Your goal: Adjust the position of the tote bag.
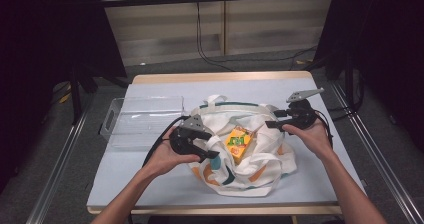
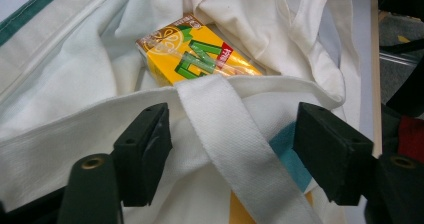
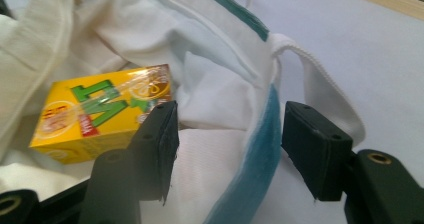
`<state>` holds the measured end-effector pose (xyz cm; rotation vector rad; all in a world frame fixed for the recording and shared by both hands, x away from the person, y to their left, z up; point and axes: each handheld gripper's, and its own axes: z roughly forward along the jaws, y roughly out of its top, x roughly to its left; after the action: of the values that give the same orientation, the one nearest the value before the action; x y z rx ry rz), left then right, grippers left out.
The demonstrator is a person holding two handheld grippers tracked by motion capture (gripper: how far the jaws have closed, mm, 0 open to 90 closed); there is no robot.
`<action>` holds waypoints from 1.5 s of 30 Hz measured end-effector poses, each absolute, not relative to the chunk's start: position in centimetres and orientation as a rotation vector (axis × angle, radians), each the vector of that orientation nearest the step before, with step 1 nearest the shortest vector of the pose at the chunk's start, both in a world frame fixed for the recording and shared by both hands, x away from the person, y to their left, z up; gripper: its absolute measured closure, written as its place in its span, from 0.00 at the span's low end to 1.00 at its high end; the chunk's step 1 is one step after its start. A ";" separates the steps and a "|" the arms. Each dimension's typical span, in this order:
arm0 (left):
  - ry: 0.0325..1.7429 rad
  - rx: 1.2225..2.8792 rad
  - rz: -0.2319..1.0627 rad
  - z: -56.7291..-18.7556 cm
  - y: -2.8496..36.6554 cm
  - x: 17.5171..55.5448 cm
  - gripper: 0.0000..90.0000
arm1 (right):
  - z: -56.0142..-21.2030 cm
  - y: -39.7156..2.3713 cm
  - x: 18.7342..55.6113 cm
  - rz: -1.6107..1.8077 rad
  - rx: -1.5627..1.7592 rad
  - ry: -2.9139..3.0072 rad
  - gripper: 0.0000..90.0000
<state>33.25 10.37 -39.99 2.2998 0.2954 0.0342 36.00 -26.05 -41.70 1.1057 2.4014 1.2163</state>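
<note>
Inside the white bag (image 1: 240,149) near the table's (image 1: 150,174) front edge, a yellow juice box (image 1: 239,143) is seen. Both grippers, left (image 1: 212,153) and right (image 1: 272,119), are held open (nothing pinched); a strap (image 2: 235,139) is shown close up between the left jaws.

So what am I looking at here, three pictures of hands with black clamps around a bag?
A person holds a two-jaw tool in each hand. One picture looks down from above the table; the other two come from cameras riding on each tool, looking along its black jaws. On the table lies a white cloth bag with a yellow juice carton inside, and a clear tray beside it. The left gripper has a bag strap between its open jaws, not pinched. The right gripper stands open around the bag's rim. Neither holds anything.
</note>
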 end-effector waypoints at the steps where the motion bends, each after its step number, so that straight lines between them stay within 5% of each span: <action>1: 0.288 2.309 0.031 -40.1 10.2 33.3 0.33 | -41.8 -26.0 36.3 1.200 1.118 2.402 0.44; 5: 0.237 2.352 0.024 -40.6 9.6 33.0 0.29 | -42.5 -25.7 37.4 1.157 1.145 2.429 0.45; 11: 0.185 2.451 0.072 -40.9 9.4 32.4 0.61 | -43.3 -24.9 38.4 1.123 1.175 2.458 0.63; 12: 0.175 2.457 0.086 -40.9 9.5 32.4 0.74 | -43.2 -24.8 38.5 1.111 1.168 2.434 0.74; 20: 0.125 2.523 0.077 -41.2 11.1 31.4 0.89 | -43.4 -25.4 39.3 1.092 1.184 2.446 0.86; 33: 0.189 2.467 0.024 -43.5 14.3 30.3 0.89 | -44.0 -25.5 39.8 1.106 1.209 2.417 0.78; 45: 0.151 2.374 0.064 -39.5 14.4 29.7 0.69 | -42.8 -25.6 39.1 1.138 1.179 2.395 0.64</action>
<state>29.67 14.37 -39.47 2.3744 0.1514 0.0644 39.08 -25.63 -42.82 1.1792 2.3955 1.1375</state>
